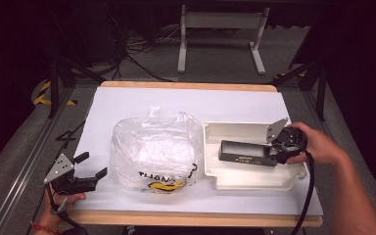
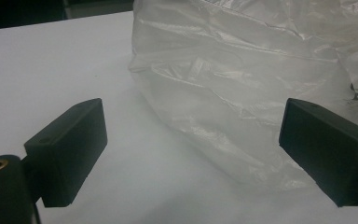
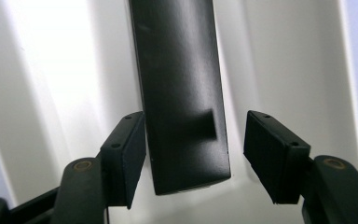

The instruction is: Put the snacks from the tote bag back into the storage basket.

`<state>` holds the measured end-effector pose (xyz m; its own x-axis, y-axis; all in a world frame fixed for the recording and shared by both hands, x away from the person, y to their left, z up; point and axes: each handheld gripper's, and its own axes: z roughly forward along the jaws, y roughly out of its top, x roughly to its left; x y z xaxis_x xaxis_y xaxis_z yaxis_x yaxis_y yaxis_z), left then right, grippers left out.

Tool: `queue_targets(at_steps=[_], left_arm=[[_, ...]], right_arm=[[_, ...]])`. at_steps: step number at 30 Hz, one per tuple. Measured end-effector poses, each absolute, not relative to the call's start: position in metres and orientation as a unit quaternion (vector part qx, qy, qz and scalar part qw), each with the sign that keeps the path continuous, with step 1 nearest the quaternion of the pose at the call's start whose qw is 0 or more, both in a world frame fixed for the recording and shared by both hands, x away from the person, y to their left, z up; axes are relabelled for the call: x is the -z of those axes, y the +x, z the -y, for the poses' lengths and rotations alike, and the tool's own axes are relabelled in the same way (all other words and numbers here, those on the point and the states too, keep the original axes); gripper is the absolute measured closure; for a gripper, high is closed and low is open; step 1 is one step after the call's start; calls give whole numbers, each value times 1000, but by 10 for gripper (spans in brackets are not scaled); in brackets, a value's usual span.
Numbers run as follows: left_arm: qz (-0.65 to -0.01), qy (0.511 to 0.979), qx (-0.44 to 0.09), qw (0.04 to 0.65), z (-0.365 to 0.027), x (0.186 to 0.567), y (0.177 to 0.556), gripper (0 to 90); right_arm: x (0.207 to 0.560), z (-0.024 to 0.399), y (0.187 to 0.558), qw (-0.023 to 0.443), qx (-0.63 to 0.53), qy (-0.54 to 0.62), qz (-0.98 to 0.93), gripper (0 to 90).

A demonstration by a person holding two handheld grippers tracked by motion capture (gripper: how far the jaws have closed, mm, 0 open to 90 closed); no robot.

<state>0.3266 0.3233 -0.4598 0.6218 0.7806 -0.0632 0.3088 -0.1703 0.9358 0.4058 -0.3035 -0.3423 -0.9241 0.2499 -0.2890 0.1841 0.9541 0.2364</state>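
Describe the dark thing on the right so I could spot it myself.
Start at the white table. Right of the crinkled plastic bag lies a cream tray. Over it, between the right gripper's jaws, is a long flat black box: the only dark, hard-edged item among pale things.

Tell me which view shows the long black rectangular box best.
The high view: the long black rectangular box shows whole, lying in the white plastic tray. The right gripper view shows one end of it between the right tool's pads. The left gripper view faces the crinkled clear plastic bag.
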Motion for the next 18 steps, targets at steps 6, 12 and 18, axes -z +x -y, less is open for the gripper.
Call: queue_targets(at_steps=[6,12,18], left_arm=[[-374,732,-225,523,-323,460,327,86],[-374,732,-225,523,-323,460,327,86],[-375,732,-225,522,-323,460,327,86]], right_arm=[[336,316,396,193,-154,141,-959,373],[331,326,387,227,-196,180,-937,348],[329,338,379,260,-237,240,-905,308]])
